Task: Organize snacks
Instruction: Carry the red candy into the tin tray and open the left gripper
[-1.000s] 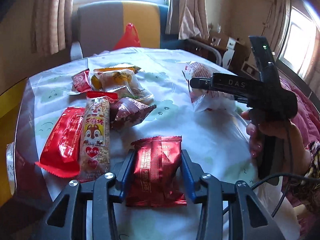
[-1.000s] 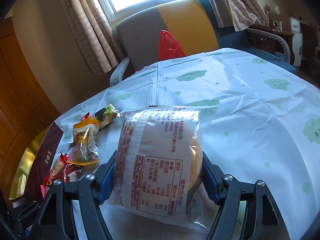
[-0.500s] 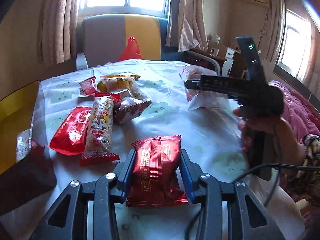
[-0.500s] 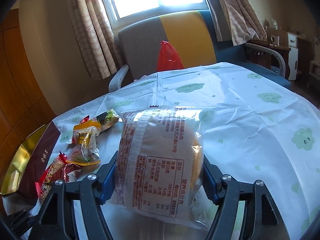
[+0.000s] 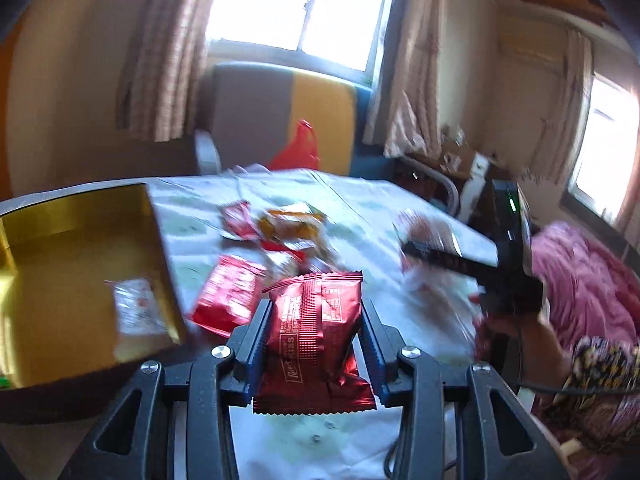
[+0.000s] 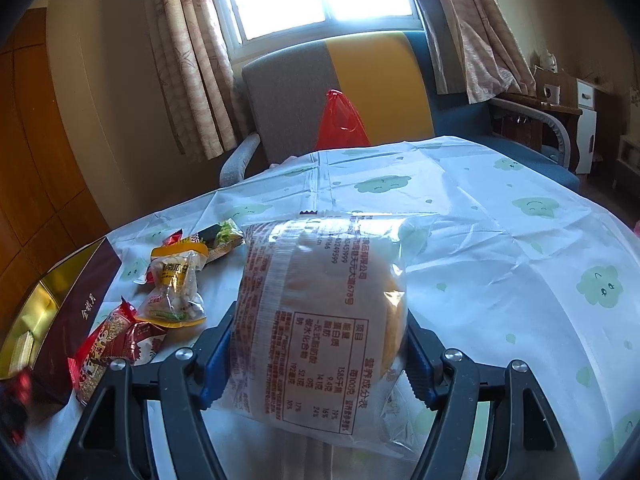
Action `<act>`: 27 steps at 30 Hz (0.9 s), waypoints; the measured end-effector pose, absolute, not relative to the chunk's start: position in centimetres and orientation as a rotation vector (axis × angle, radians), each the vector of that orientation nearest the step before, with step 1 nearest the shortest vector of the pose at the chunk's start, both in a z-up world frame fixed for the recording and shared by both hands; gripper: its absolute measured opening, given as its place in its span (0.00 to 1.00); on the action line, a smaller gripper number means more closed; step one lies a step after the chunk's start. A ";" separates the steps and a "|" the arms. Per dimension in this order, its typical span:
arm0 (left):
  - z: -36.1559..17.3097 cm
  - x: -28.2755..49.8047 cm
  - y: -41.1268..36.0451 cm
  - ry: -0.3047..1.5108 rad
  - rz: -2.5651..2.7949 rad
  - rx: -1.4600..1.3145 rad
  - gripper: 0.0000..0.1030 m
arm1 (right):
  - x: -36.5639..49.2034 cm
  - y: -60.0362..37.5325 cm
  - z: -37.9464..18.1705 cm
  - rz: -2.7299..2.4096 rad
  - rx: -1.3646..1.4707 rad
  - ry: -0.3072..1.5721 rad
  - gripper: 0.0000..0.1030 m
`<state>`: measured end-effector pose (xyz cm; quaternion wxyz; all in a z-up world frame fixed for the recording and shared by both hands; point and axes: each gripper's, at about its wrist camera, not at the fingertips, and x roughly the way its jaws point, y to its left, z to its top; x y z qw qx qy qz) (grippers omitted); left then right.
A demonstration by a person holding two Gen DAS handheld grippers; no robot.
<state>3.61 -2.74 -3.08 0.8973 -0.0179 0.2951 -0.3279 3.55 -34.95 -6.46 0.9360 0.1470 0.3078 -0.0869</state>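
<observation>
Left tongs (image 5: 314, 332) clamped on the red foil packet (image 5: 314, 336) — both pads biting its sides, packet upright and clear of the worktop (image 5: 360, 216). Right tongs (image 6: 320, 344) clamped on the clear-wrapped bread bun (image 6: 320, 320), label side up, also off the cloth.

We judge the step in hand is carrying the red packet to the gold-lined box (image 5: 80, 272) just to its left. To do it well: we keep the grip steady, bring the packet over the box wall rather than into it, lower it flat beside the small clear packet (image 5: 134, 308) already inside, then release. The bun is soft — no extra squeeze.

Red packet: crinkled foil, serrated ends, back seam facing us, slightly puffed.

Further out, loose snacks (image 5: 280, 228) lie in a cluster mid-worktop: red sachets, an orange-yellow pack. In the left view they are blurred, so we cannot count them.
</observation>
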 end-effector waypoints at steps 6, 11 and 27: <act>-1.9 6.0 1.5 0.602 -0.536 -0.125 0.41 | 3.6 -35.0 -6.5 -0.179 0.301 0.634 0.70; -2.0 8.5 5.3 0.630 -0.414 -0.197 0.41 | 3.6 -35.0 -6.6 -0.185 0.303 0.636 0.70; -5.6 15.4 13.9 0.850 -0.140 -0.287 0.42 | 3.9 -34.6 -6.8 -0.190 0.285 0.648 0.70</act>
